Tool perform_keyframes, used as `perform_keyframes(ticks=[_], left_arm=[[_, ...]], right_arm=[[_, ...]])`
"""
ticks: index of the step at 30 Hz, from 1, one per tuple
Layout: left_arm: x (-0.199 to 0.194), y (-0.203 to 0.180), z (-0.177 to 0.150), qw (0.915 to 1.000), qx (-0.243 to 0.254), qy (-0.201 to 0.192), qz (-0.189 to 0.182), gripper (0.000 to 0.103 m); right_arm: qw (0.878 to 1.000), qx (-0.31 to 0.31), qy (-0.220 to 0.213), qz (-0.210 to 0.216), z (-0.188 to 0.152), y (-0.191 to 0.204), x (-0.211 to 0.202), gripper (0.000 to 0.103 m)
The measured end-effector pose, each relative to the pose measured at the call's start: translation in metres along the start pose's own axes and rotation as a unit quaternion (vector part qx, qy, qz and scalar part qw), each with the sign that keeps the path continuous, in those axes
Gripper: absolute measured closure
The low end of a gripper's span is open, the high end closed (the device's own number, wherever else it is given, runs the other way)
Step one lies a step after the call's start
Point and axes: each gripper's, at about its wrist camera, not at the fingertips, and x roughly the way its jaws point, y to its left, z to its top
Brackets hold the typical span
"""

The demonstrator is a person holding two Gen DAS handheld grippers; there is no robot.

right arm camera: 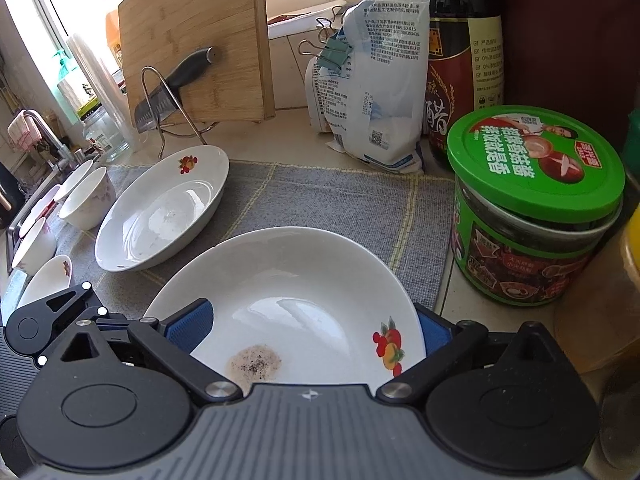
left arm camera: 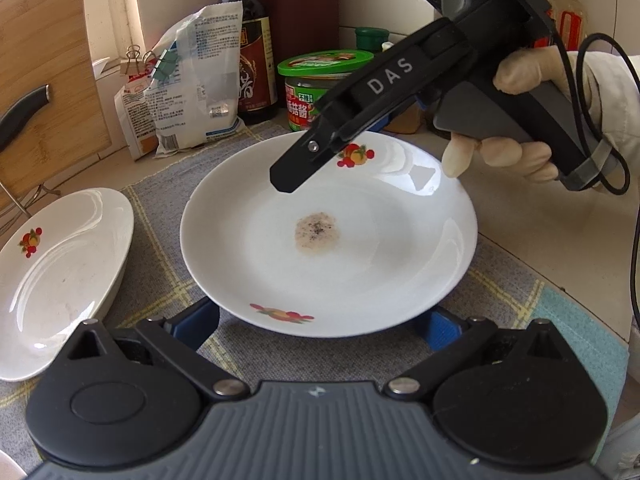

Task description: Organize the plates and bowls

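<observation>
A white plate with fruit prints and a brown stain lies on the grey mat; it also shows in the right wrist view. My left gripper is open, its blue pads either side of the plate's near rim. My right gripper is open and straddles the plate's far rim; it shows from outside in the left wrist view, just above the rim. A second white plate lies to the left, tilted on the mat's edge, also seen in the right wrist view. Several small white bowls stand beyond it.
A green-lidded jar, a dark sauce bottle and a clipped white bag crowd the back. A bamboo cutting board and a knife in a wire rack stand at the back left. A sink and tap lie far left.
</observation>
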Motion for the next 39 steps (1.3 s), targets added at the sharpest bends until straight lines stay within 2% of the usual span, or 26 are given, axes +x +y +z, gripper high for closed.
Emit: perform_keyframes(ticks=[12, 20, 28, 34, 39], left_arm=[[-0.035, 0.0, -0.007, 0.9991, -0.028, -0.007, 0.032, 0.0], [-0.073, 0.014, -0.011, 0.9932, -0.082, -0.015, 0.081, 0.0], [-0.121, 0.04, -0.04, 0.9844, -0.125, -0.038, 0.118, 0.001], [-0.152, 0.06, -0.069, 0.9828, -0.127, -0.031, 0.13, 0.001], [-0.176, 0.074, -0.092, 0.9833, -0.127, -0.028, 0.127, 0.001]], right_arm=[[0.996, -0.04, -0.011, -0.074, 0.002, 0.032, -0.032, 0.0], [0.991, -0.066, -0.038, -0.108, -0.005, 0.075, -0.052, 0.0], [0.991, -0.074, -0.05, -0.1, -0.021, 0.133, -0.05, 0.0], [0.993, -0.07, -0.038, -0.088, -0.034, 0.18, -0.035, 0.0], [0.995, -0.058, -0.031, -0.081, -0.046, 0.212, -0.023, 0.0]])
